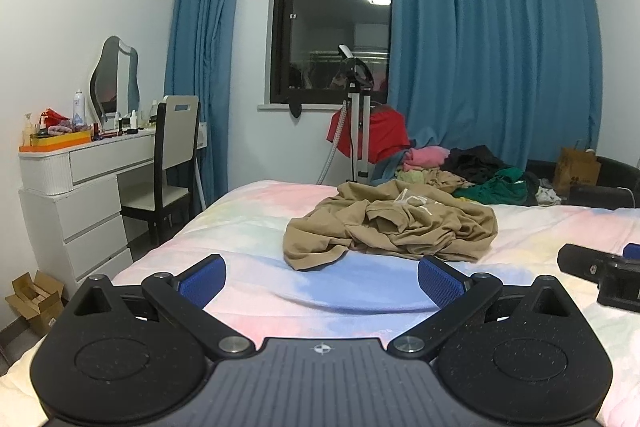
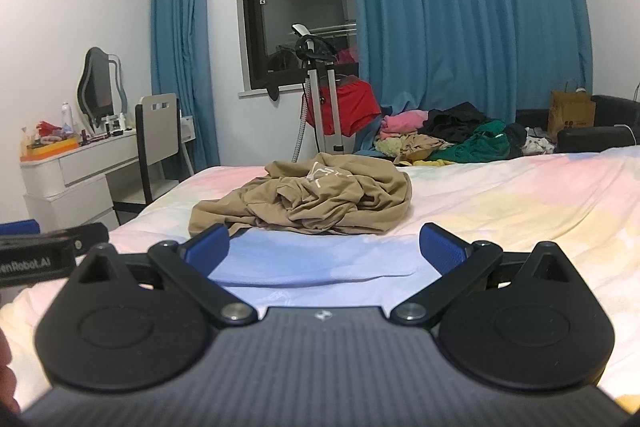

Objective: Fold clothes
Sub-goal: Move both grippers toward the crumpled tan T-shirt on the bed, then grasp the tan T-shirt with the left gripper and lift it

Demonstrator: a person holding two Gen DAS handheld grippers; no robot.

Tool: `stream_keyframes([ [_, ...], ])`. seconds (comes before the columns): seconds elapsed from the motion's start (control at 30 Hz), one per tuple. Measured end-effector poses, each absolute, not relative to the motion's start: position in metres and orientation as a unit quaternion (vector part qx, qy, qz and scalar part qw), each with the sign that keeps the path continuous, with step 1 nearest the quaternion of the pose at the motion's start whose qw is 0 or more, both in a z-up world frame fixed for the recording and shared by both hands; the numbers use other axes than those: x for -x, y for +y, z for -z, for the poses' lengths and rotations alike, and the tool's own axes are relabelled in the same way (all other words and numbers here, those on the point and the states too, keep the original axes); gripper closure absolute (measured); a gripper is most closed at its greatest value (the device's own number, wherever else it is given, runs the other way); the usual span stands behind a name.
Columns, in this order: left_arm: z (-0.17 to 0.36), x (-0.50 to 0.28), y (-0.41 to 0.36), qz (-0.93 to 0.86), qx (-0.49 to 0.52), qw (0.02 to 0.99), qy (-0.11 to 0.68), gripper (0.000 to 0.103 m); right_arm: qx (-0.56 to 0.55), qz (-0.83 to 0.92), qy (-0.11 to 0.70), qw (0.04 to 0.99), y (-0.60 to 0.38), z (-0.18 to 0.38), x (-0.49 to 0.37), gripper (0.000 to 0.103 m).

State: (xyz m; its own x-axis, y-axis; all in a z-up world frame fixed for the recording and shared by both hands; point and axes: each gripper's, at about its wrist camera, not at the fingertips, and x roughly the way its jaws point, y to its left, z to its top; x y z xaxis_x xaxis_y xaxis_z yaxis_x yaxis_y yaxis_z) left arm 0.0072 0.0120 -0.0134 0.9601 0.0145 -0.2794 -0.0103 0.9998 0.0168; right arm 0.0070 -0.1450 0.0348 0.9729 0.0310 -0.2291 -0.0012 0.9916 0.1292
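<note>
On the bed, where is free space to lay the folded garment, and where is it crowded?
Bare bedspread lies right of the crumpled tan garment, and between it and both open grippers: left gripper, right gripper. The far edge is crowded by the clothes pile.

Pastel bed (image 1: 248, 227), crumpled tan garment (image 1: 392, 231) on it, clothes pile (image 1: 472, 175) behind

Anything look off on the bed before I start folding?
The tan garment lies crumpled in a heap mid-bed, not spread flat. Behind it, a pile of mixed clothes sits unsorted at the far edge. Both grippers have open jaws, holding nothing.
</note>
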Motion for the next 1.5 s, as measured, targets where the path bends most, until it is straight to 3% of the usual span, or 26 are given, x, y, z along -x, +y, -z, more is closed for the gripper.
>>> stream_keyframes([
  [0.5,0.026,-0.008,0.016,0.019,0.014,0.988,0.151,0.0,-0.146,-0.011,0.126,0.981,-0.16,-0.056,-0.017,0.0],
  [0.7,0.039,-0.019,0.024,0.015,0.028,0.984,0.177,0.0,-0.147,0.002,0.113,0.983,-0.166,-0.097,-0.041,0.0],
  [0.83,0.052,-0.036,0.022,0.009,-0.001,0.981,0.191,0.0,-0.13,-0.005,0.109,0.986,-0.175,-0.076,-0.037,0.0],
  [1.2,0.105,-0.18,-0.004,-0.013,-0.101,0.954,0.283,0.0,-0.146,-0.013,0.161,0.976,-0.188,-0.03,-0.051,0.0],
  [1.5,0.131,-0.331,-0.018,-0.043,-0.178,0.943,0.276,0.0,-0.174,-0.012,0.199,0.964,-0.206,0.006,-0.083,0.0],
])
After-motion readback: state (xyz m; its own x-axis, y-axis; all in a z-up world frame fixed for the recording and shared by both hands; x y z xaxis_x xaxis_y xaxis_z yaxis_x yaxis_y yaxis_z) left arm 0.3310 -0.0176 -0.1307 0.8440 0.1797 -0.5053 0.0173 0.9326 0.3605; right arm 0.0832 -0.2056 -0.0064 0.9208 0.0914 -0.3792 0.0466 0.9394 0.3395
